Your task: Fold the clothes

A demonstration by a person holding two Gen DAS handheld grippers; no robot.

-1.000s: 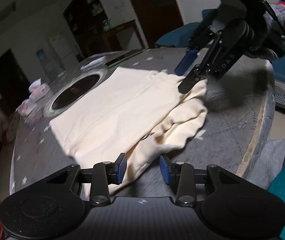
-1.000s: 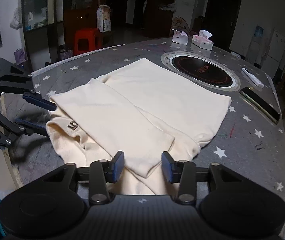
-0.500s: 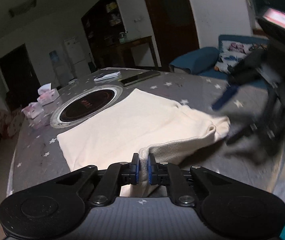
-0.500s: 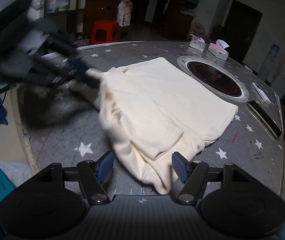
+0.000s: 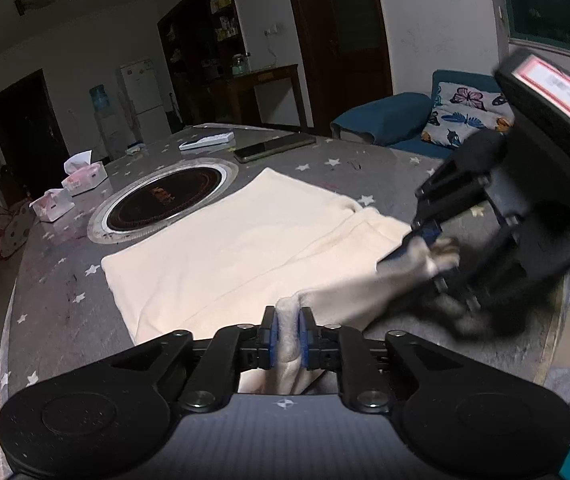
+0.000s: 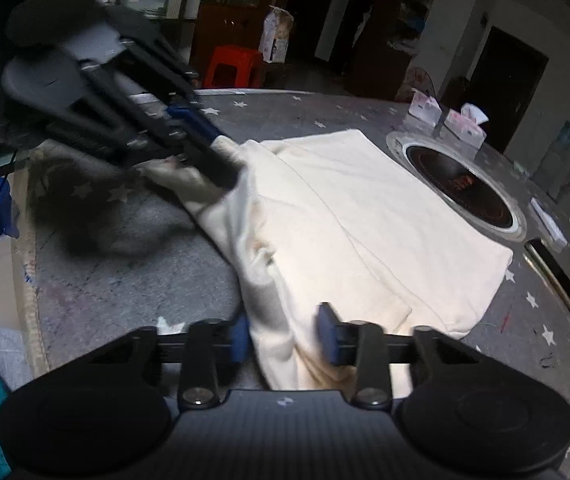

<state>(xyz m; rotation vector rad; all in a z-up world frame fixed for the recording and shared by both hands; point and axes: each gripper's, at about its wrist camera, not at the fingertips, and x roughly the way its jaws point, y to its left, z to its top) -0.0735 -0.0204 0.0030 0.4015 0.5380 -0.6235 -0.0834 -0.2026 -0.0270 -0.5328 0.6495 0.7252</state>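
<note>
A cream garment (image 5: 237,248) lies partly folded on the round grey star-patterned table (image 5: 53,304); it also shows in the right wrist view (image 6: 365,220). My left gripper (image 5: 287,334) is shut on the garment's near edge and lifts it a little. In the right wrist view the left gripper (image 6: 205,148) pinches that raised edge. My right gripper (image 6: 285,334) is open, its fingers on either side of a bunched fold of the garment. In the left wrist view the right gripper (image 5: 425,252) is blurred at the garment's right end.
A round induction hob (image 5: 165,200) is set in the table's middle. Two tissue boxes (image 5: 69,188), a phone (image 5: 273,148) and a remote (image 5: 205,142) lie beyond it. A red stool (image 6: 237,64) and a blue sofa (image 5: 405,124) stand off the table.
My left gripper closed on the garment's near edge and raised it. My right gripper moved in over the other end, its fingers now straddling the cloth and narrower than before.
</note>
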